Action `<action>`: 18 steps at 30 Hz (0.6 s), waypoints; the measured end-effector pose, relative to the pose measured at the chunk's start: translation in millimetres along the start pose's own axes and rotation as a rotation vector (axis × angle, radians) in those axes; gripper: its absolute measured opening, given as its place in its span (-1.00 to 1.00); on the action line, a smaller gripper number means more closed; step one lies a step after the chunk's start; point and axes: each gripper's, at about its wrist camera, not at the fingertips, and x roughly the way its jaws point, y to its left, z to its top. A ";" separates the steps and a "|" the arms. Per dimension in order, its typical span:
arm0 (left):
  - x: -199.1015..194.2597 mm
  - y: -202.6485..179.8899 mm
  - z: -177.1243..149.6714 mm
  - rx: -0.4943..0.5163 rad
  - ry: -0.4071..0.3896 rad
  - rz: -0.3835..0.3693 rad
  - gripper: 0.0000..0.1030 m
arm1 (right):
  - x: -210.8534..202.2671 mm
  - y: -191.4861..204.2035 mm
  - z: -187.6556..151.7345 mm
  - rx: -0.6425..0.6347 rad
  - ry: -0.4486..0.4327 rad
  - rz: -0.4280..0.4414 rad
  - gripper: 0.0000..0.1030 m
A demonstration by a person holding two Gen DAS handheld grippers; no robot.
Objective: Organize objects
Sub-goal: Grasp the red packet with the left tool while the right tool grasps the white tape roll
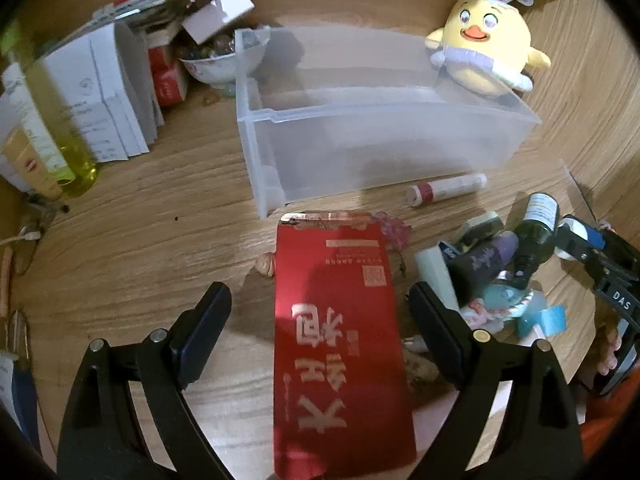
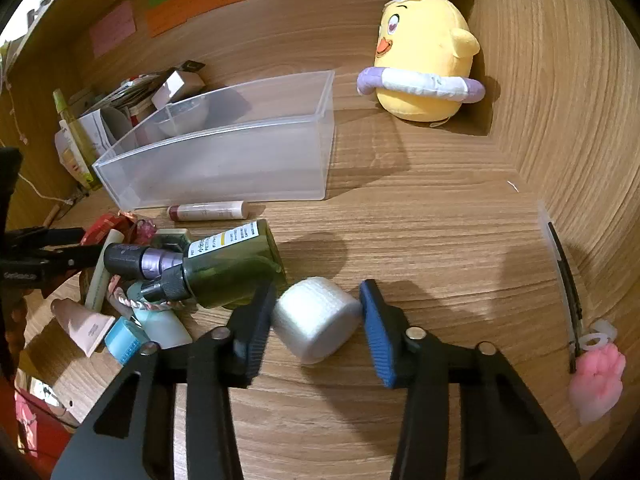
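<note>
We've got our right gripper [image 2: 318,320] drawn in round the white roll [image 2: 316,318], both pads at its sides on the wooden desk [image 2: 420,220], near the clear bin [image 2: 224,160], though whether they bite firmly we can't tell, and that soft rounded body could squirt out as we lift. Our left gripper [image 1: 320,312] stands wide with the red envelope [image 1: 340,340] lying flat between its fingers [image 1: 204,320], untouched. A thin flat packet like that may simply slide, and the right finger sits just beside the bottle pile [image 1: 500,264], so a careless close could scatter it.
</note>
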 end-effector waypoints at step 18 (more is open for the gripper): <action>-28.0 11.9 -2.4 -0.072 -0.096 -0.045 0.08 | -24.1 3.1 25.1 -0.027 -0.096 -0.021 -0.26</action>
